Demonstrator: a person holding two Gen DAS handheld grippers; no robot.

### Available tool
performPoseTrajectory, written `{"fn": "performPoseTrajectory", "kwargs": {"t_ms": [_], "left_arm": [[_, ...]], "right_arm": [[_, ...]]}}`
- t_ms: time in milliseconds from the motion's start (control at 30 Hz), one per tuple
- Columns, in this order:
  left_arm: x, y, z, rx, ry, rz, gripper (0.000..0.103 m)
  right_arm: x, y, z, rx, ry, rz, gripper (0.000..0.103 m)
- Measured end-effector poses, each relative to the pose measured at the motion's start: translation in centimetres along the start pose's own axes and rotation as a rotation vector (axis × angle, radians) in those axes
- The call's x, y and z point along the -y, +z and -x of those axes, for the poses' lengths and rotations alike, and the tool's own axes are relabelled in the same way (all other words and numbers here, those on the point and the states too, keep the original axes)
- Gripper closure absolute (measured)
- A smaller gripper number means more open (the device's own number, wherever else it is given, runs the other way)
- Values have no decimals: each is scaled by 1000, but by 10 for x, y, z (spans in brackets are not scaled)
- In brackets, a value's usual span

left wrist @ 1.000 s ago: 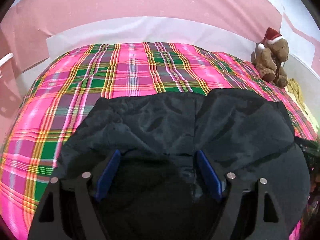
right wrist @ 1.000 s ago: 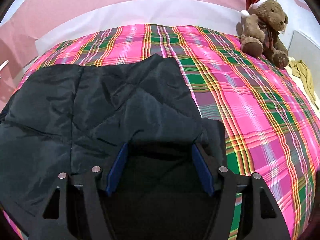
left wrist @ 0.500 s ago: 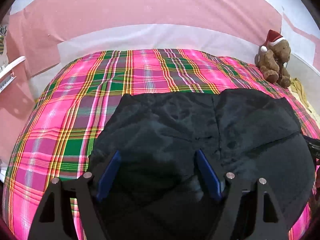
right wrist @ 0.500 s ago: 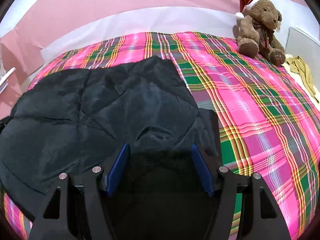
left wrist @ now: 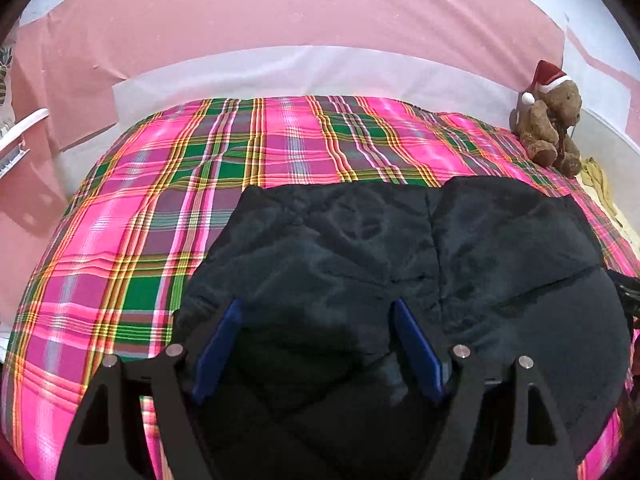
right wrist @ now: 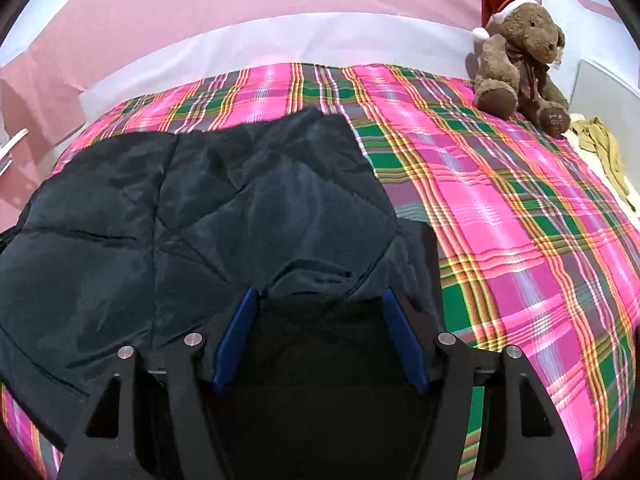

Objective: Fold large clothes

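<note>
You have almost nothing to read here. The brown plush teddy bear in a red Santa hat (right wrist: 520, 56), far ahead and right of your right fingers, carries pale stitching on its foot sole, too small and blurred to make out.

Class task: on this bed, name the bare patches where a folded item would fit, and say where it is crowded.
Bare plaid blanket lies right of the dark jacket, up to the teddy bear. Another patch lies left of the jacket, and a strip beyond it. Crowded: the near middle, where the jacket spreads under both open grippers, and the bear's corner by the yellow cloth.
</note>
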State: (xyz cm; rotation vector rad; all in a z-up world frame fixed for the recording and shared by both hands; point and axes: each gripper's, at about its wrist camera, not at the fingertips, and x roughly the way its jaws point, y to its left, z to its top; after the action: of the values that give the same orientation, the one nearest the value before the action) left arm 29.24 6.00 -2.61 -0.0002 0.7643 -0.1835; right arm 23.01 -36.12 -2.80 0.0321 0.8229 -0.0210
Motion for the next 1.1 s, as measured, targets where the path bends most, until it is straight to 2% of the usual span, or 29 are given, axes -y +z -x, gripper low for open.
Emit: {"fn": "performPoseTrajectory", "kwargs": {"t_ms": [100,233,367,433,567,667,767,867,1100], "left_arm": [[-9,5,20,21,-32,20,24],[-38,7,40,58,-8,56,24],[-70,-7,30,-8,18,94,24],[-77,-18,25,-35,-12,107,24],[-79,-29,16,-64,-68,130,23],[-81,-24,2,-93,-107,139,23],[-83,-14,-11,-118,-146,125,22],[-94,-10,-22,-147,-212,157,20],[-99,-27,-25,-143,-268,220,18]], "right_arm": [[5,5,19,24,24,-24,38],[18,7,46,70,58,-50,38],[33,-4,42,35,61,-80,38],[41,-17,31,-6,60,-109,38],[56,-31,22,-30,126,-188,37],[64,-30,6,-76,165,-235,31],[73,-24,-8,-117,214,-280,31],[76,-15,-17,-138,239,-282,31],[81,-24,-21,-164,302,-306,31]]}}
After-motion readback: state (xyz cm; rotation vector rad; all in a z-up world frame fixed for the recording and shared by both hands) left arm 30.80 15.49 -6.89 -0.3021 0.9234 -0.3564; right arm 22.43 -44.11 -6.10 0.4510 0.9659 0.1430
